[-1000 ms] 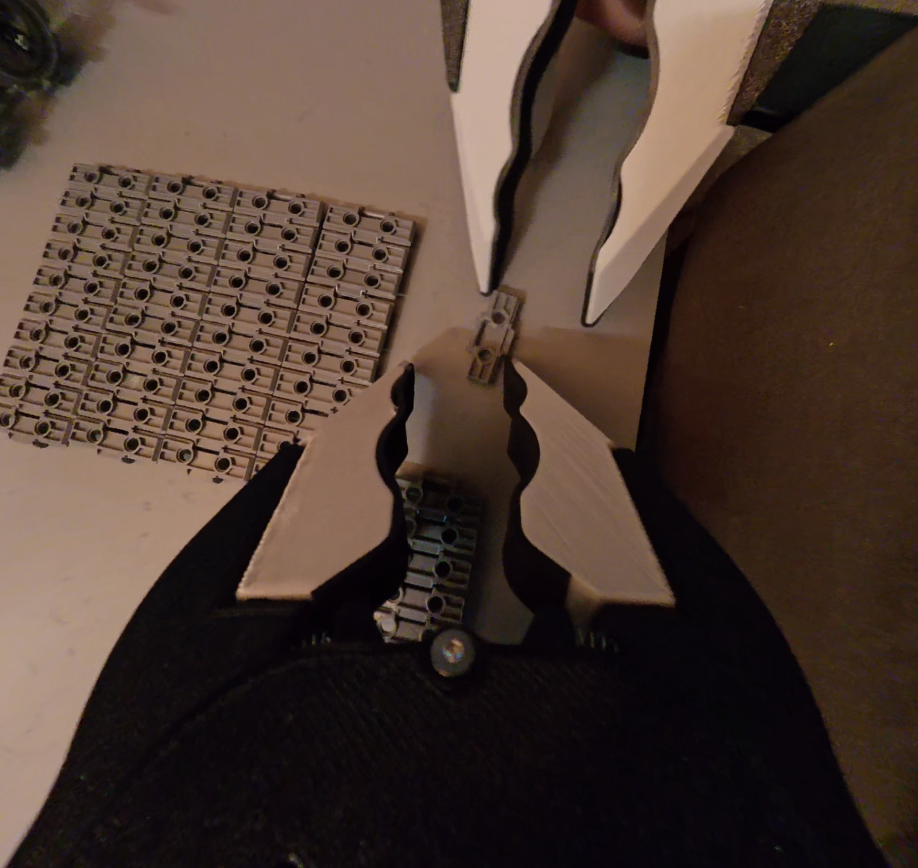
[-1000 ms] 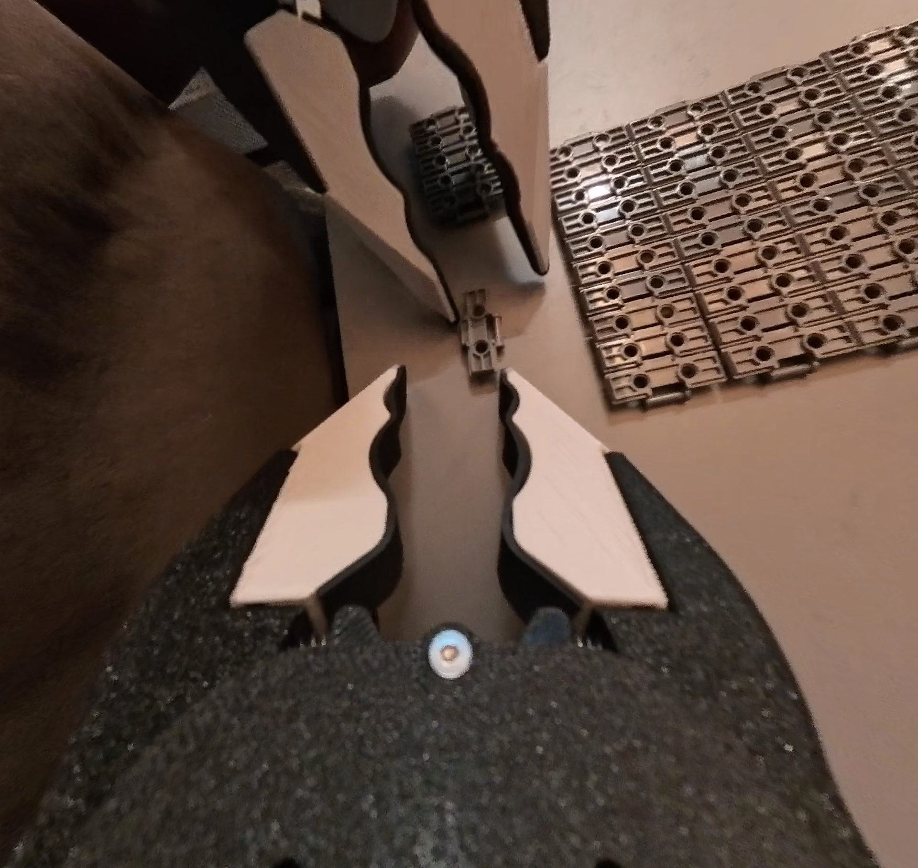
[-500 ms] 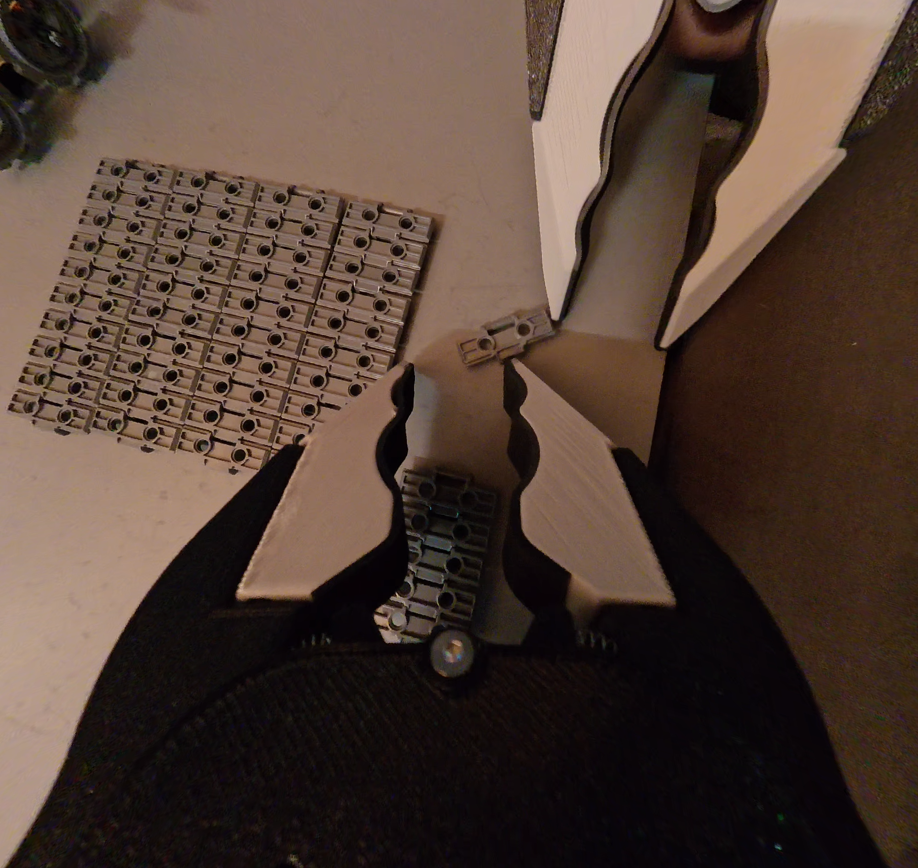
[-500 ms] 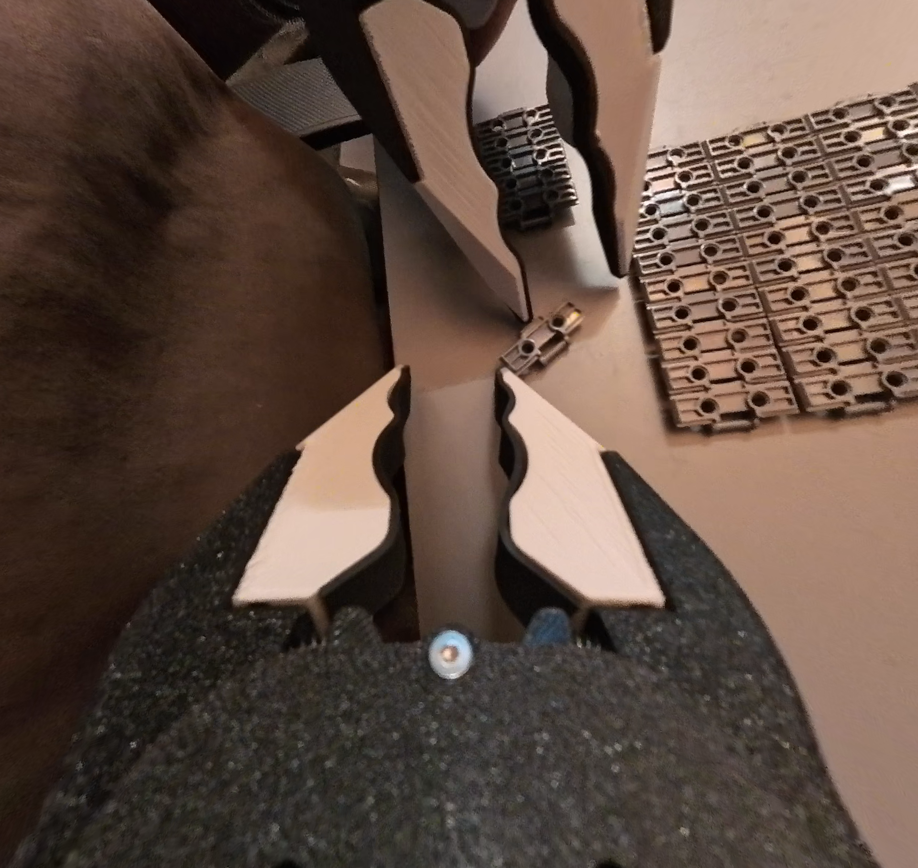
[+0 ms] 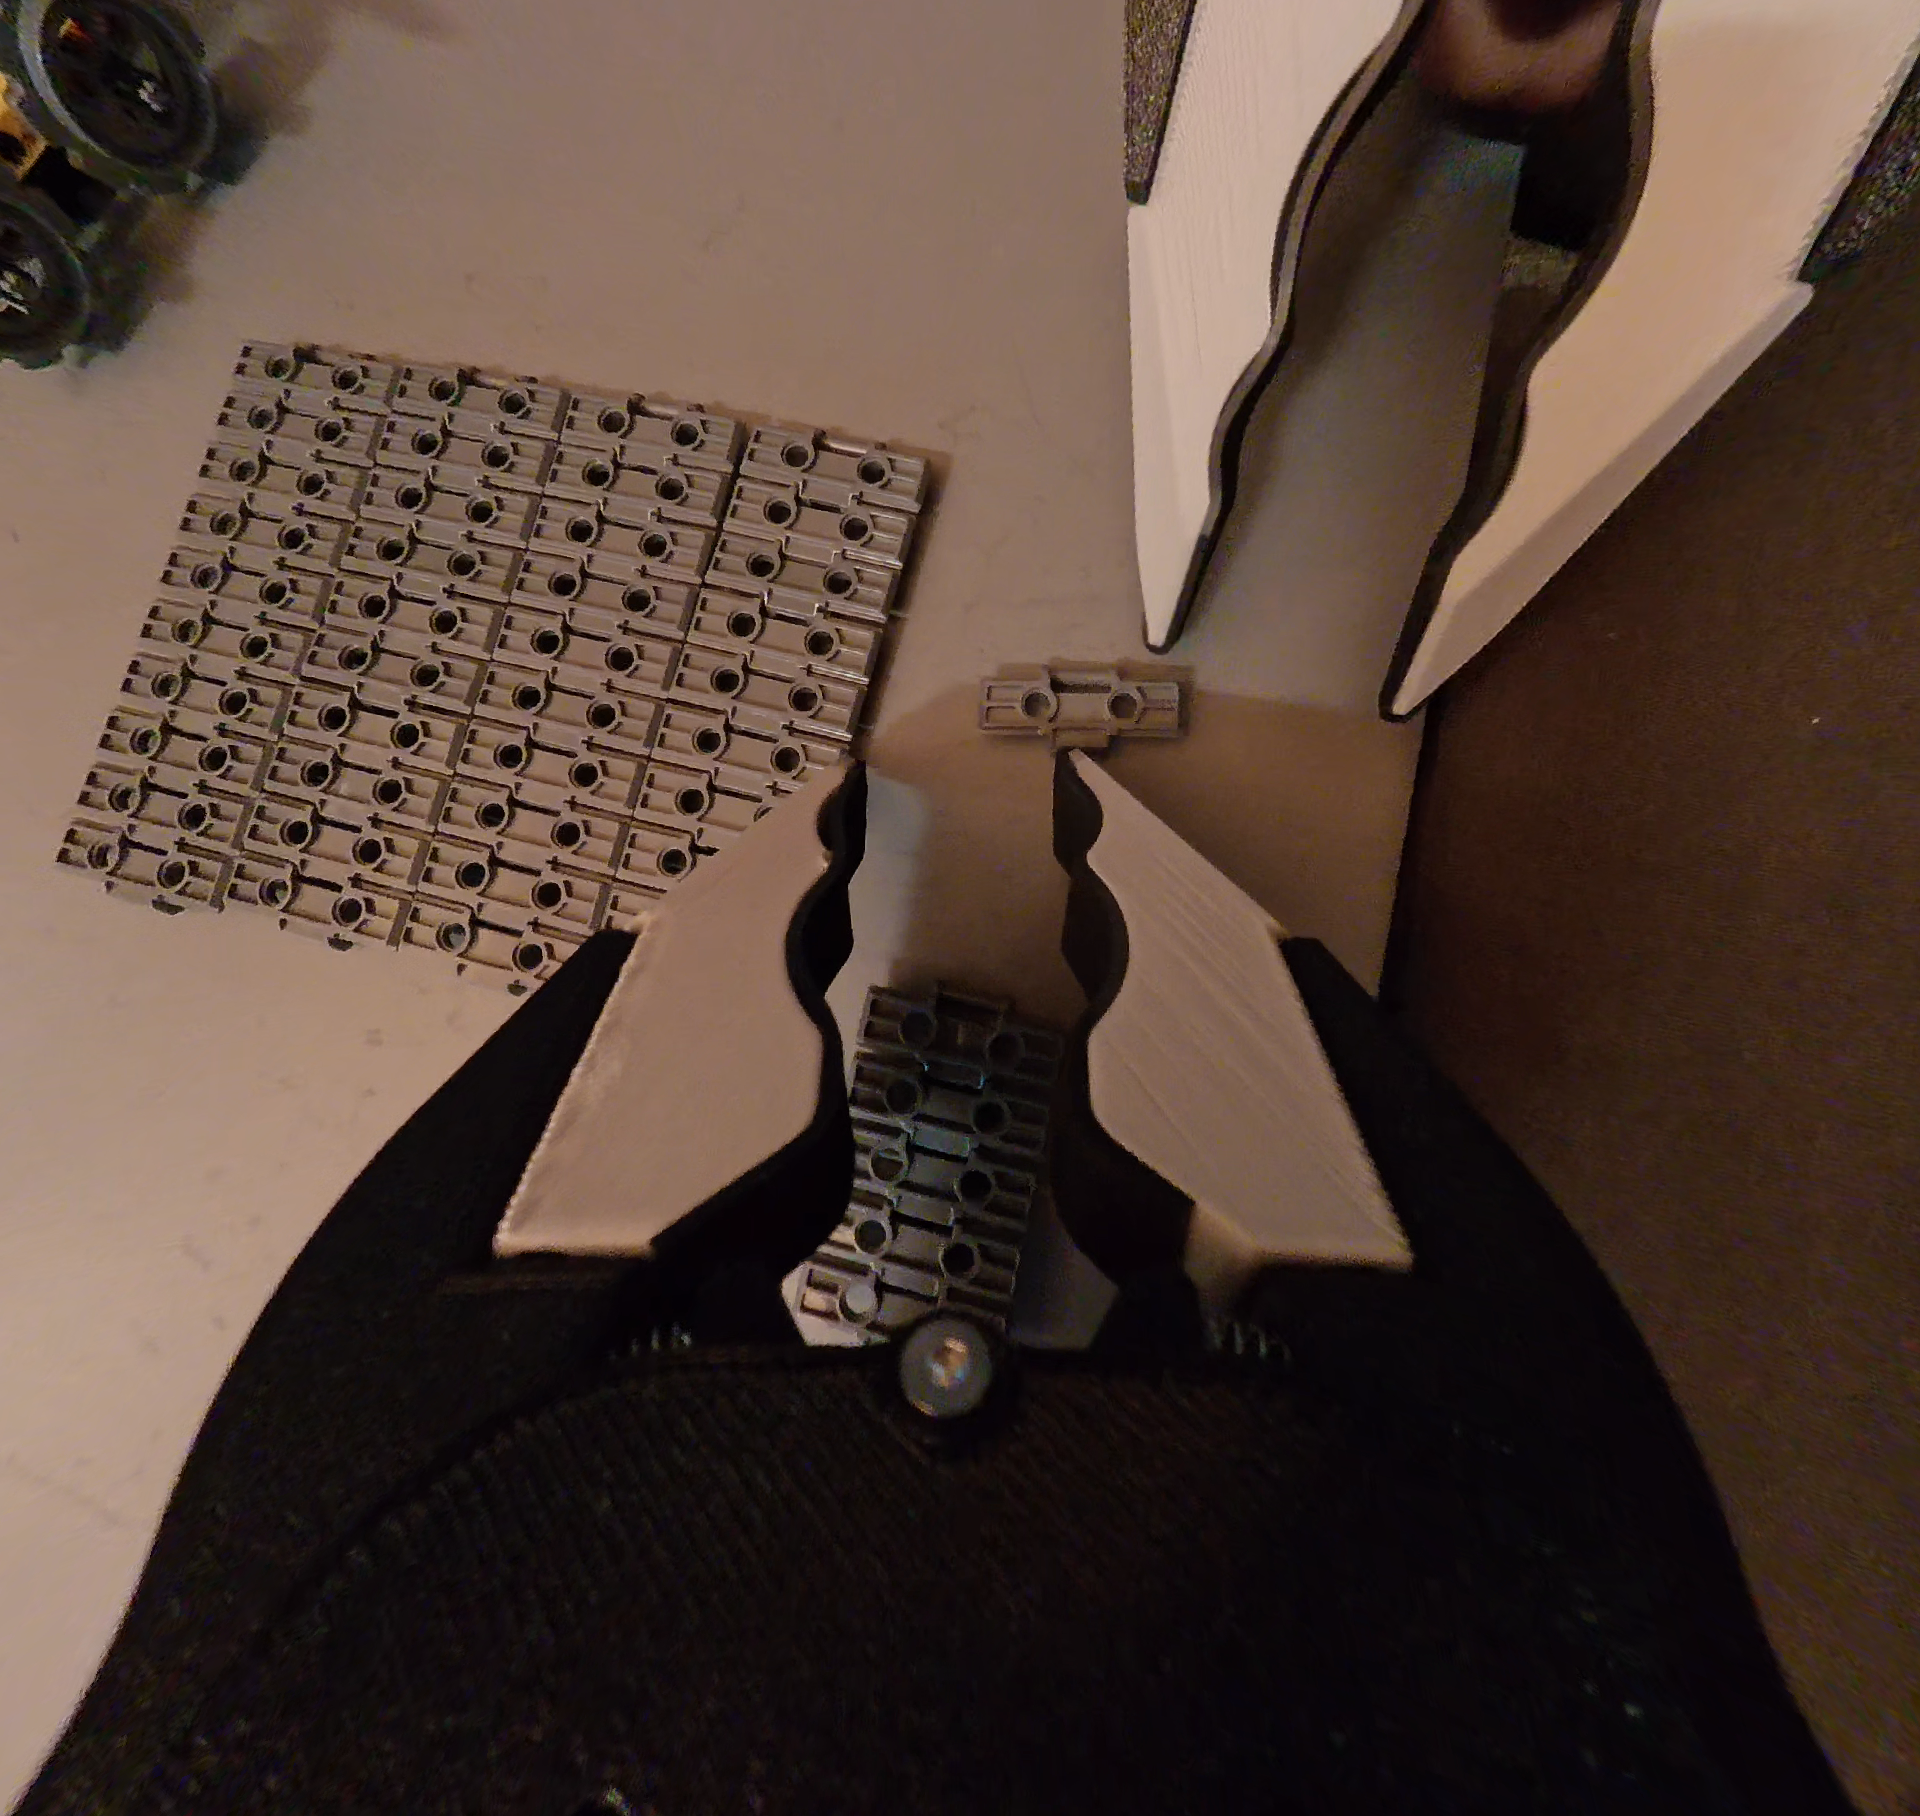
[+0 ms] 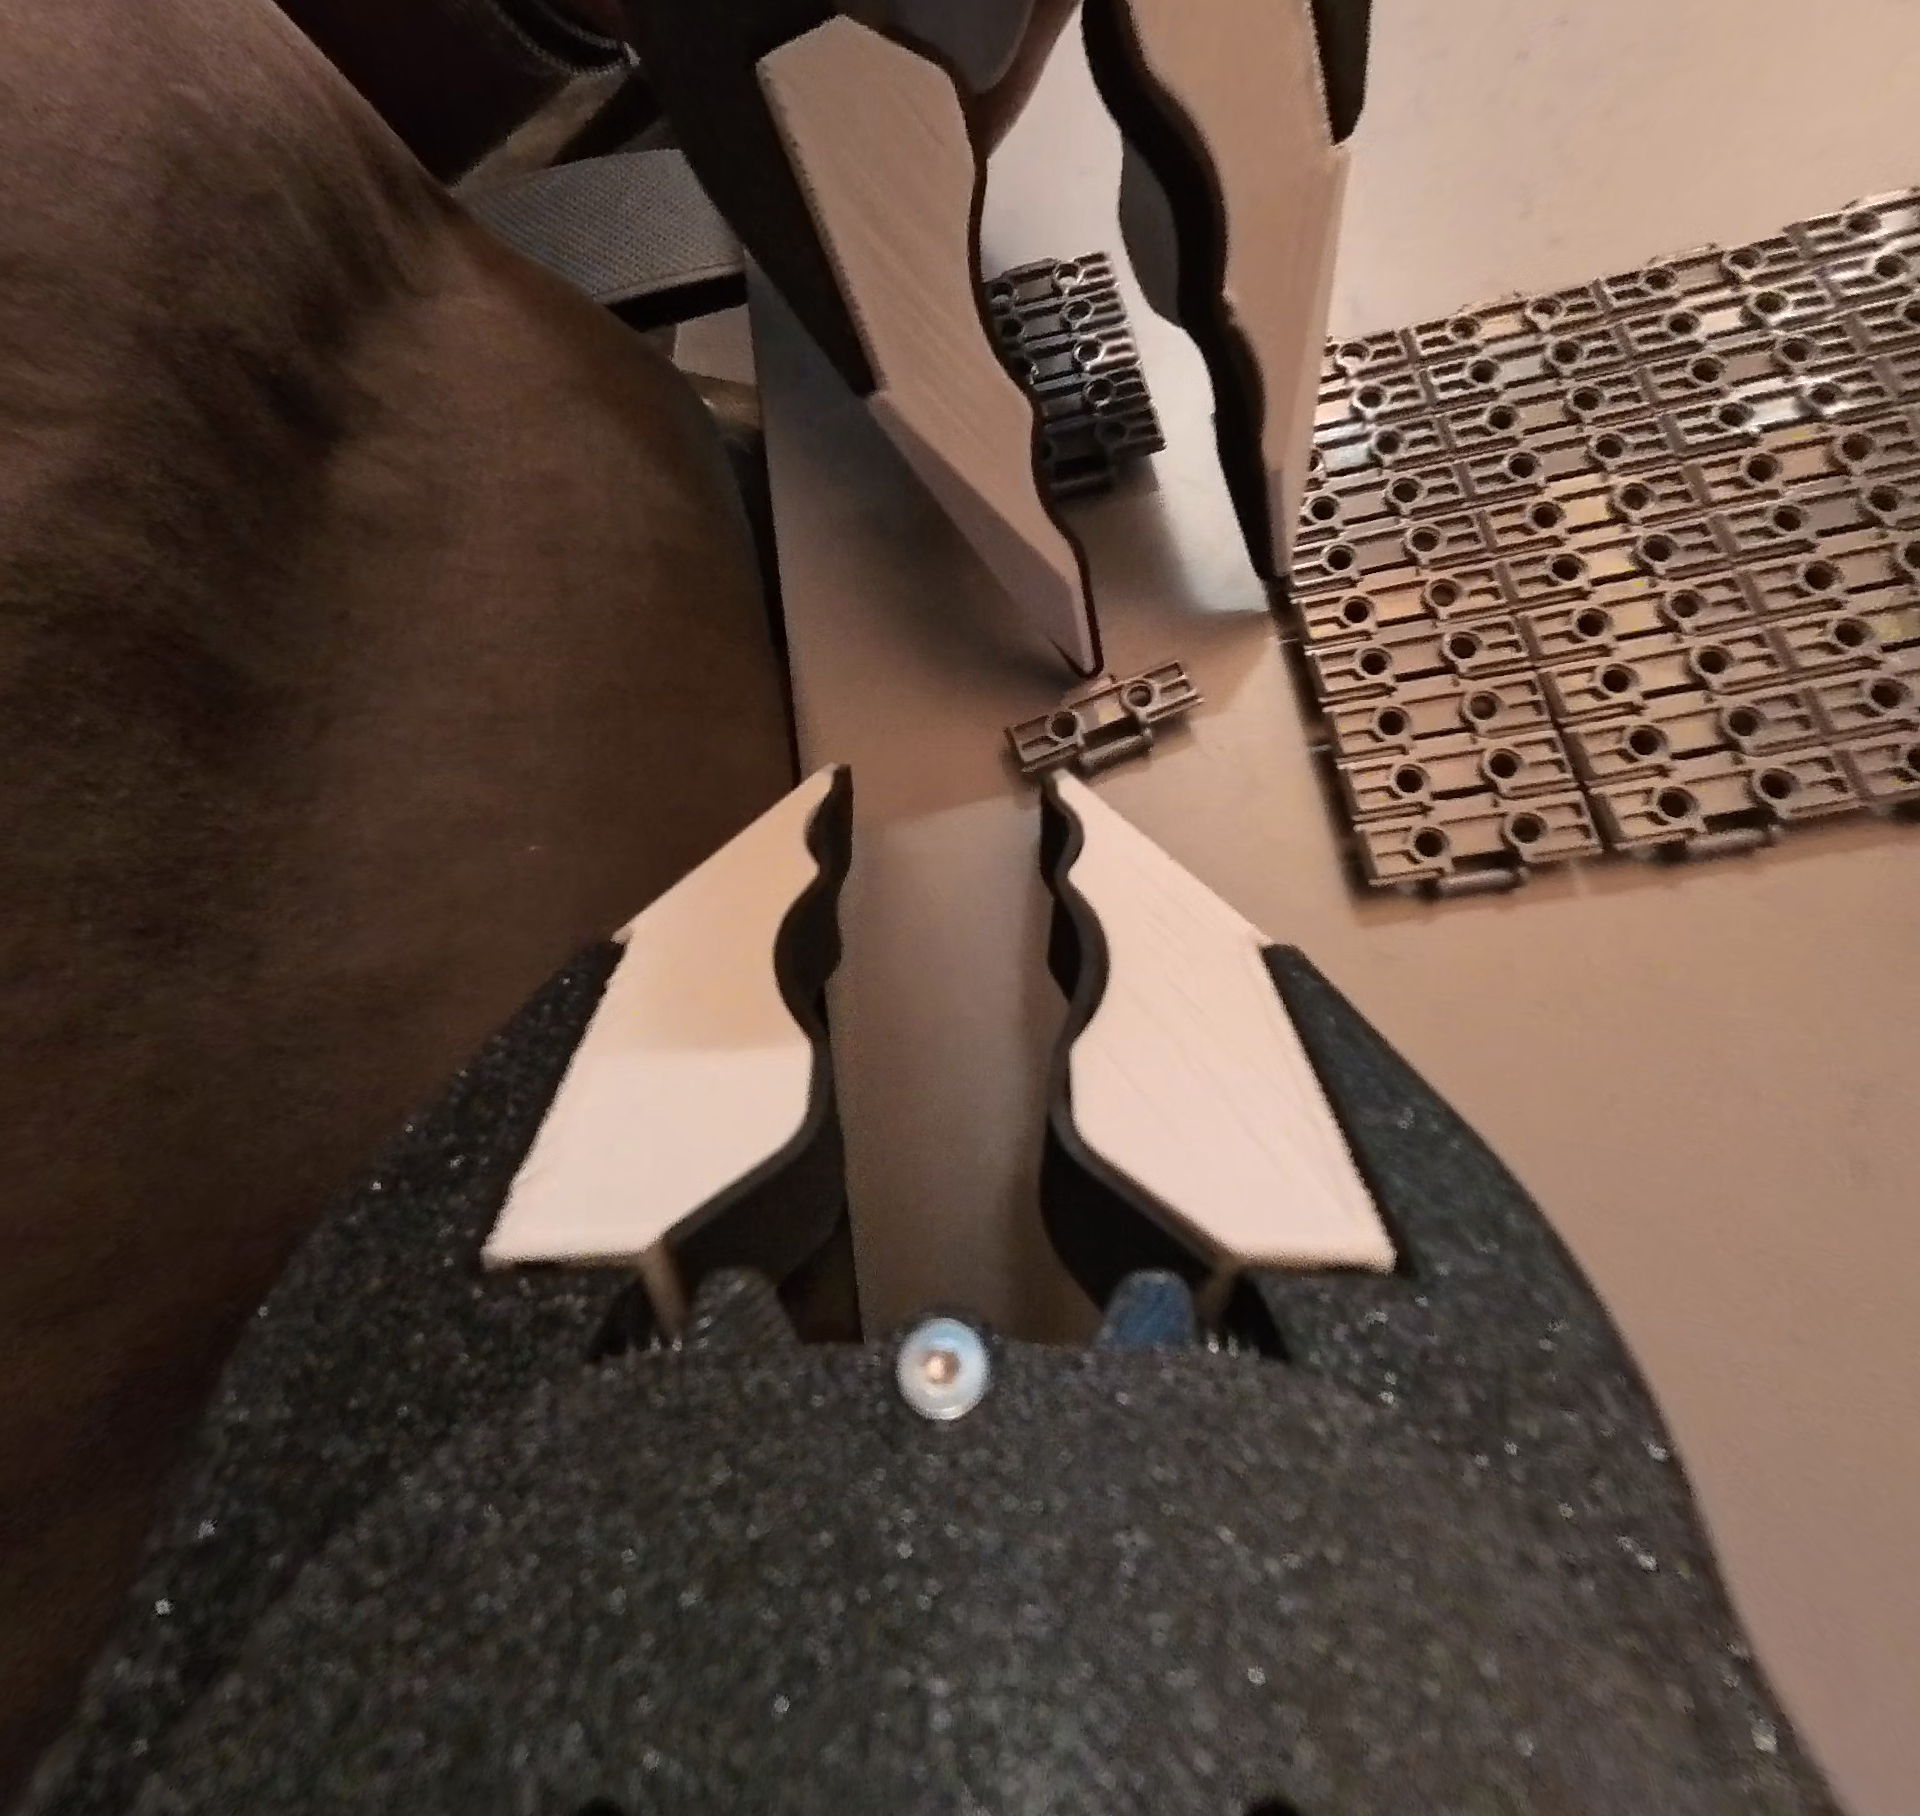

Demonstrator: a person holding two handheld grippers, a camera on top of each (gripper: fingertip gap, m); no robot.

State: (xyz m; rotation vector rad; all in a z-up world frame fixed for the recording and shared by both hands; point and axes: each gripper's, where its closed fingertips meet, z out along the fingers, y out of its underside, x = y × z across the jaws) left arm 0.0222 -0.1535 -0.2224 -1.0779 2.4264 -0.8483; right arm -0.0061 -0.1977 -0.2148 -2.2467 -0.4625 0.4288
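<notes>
Both of your grippers hang over a pale bench (image 5: 644, 156), facing each other, and neither holds anything.

Your left gripper (image 5: 961, 779) has its fingers spread apart. A single grey link piece (image 5: 1084, 707), flat with two round holes, lies crosswise on the bench just past its right fingertip, possibly touching it. A short dark strip of joined links (image 5: 940, 1158) lies flat on the bench beneath the gap between the fingers, close to the gripper body.

Your right gripper (image 6: 945, 784) is also spread apart. In its own view the same single link (image 6: 1107, 714) sits just beyond its right fingertip, slightly angled. The link is near the bench edge, with brown fabric (image 6: 312, 519) beyond it.

A large grey mat of joined links (image 5: 499, 665) lies flat close by, just beside the single link but not touching it. Dark wheels (image 5: 104, 93) sit at the far corner, well apart.

To grip the link well, I judge you should centre one gripper so that the link lies between both fingertips, across its narrow width, then close gently. Keep the other gripper clear.
</notes>
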